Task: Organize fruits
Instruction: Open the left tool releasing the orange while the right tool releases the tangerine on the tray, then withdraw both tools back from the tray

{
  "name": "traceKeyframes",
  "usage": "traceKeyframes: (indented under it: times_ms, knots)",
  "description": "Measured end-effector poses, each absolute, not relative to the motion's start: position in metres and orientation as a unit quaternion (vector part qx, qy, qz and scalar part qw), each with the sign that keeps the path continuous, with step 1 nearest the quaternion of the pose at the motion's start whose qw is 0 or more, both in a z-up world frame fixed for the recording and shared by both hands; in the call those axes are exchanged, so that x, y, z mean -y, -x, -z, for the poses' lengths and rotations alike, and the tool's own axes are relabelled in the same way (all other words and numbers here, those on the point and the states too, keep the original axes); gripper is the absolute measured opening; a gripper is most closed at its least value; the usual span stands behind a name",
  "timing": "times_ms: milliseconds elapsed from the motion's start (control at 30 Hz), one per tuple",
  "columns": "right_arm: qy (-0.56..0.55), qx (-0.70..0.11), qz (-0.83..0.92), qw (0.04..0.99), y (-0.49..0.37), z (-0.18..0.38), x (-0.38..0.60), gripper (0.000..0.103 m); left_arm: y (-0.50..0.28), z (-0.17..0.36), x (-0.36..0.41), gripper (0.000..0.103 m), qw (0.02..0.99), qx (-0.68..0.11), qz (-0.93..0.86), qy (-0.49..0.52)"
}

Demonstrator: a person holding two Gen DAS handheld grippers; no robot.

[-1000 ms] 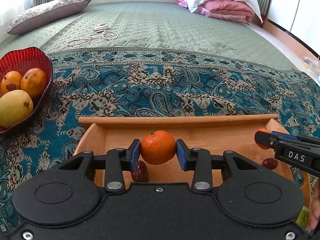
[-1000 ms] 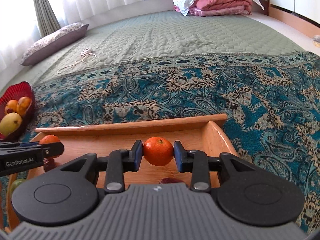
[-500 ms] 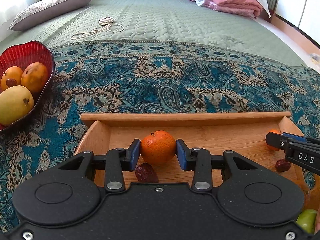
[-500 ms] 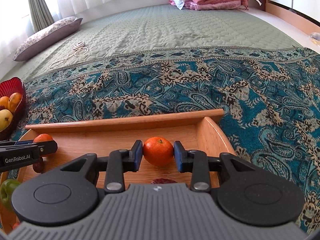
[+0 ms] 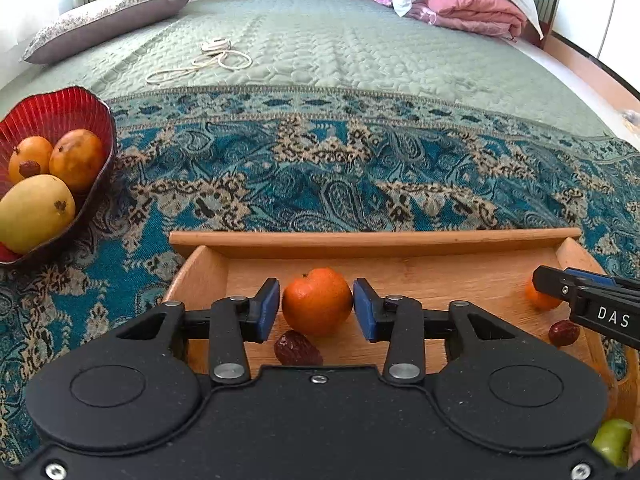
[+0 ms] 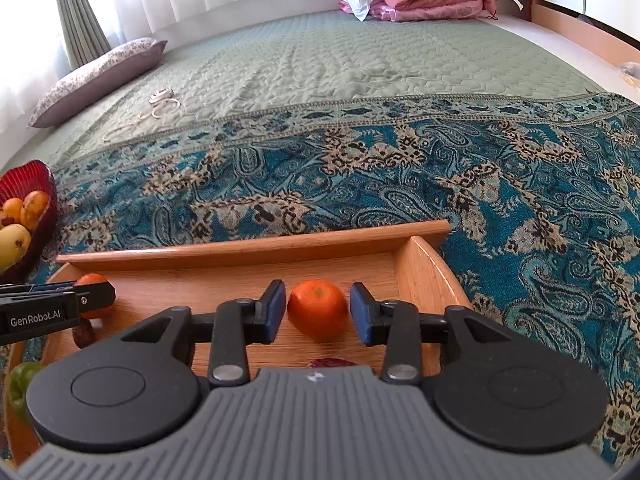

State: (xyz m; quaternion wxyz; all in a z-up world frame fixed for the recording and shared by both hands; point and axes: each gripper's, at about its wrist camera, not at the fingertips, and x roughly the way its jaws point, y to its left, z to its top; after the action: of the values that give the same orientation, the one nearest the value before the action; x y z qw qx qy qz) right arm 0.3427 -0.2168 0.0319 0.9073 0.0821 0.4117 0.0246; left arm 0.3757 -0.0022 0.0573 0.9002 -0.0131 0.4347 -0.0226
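A wooden tray lies on the patterned blue cloth. My left gripper stands open around a tangerine that rests on the tray floor, with small gaps at both pads. A brown date lies just below it. My right gripper stands open around a second tangerine at the tray's right end, also resting on the tray. The right gripper's fingers show at the right of the left wrist view, next to another date. A red bowl at left holds mangoes and an orange fruit.
A green fruit lies at the tray's near left; it also shows in the left wrist view. A white cable and a pillow lie on the green bedspread. Folded pink bedding is at the far right.
Both grippers have lowered toward the tray and opened slightly. Each tangerine, gripped before, now rests on the tray floor with gaps at the pads.
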Motion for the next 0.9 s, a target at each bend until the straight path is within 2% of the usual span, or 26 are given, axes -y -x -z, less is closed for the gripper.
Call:
traceKeyframes:
  times_ms: [133, 233, 300, 333, 500, 900]
  knots:
    - [-0.089, -0.398, -0.029, 0.913, -0.333, -0.043, 0.219, 0.061, -0.367, -0.070, 0.002, 0.051, 0.905, -0.425, 0.024, 0.014]
    - [-0.085, -0.376, -0.031, 0.922, -0.323, -0.057, 0.220, 0.069, -0.356, -0.080, 0.002, 0.059, 0.911, -0.412, 0.022, 0.012]
    - [-0.084, -0.363, -0.034, 0.927, -0.315, -0.066, 0.220, 0.073, -0.347, -0.087, 0.001, 0.072, 0.915, -0.403, 0.022, 0.012]
    - [-0.084, -0.357, -0.035, 0.930, -0.310, -0.071, 0.220, 0.074, -0.341, -0.091, 0.000, 0.074, 0.918, -0.397, 0.022, 0.014]
    - [-0.064, -0.312, -0.041, 0.947, -0.282, -0.094, 0.218, 0.086, -0.306, -0.108, 0.001, 0.080, 0.930, -0.366, 0.028, -0.006]
    - [-0.018, -0.224, -0.047, 0.973, -0.200, -0.118, 0.210, 0.090, -0.207, -0.130, -0.008, 0.089, 0.949, -0.309, 0.061, 0.007]
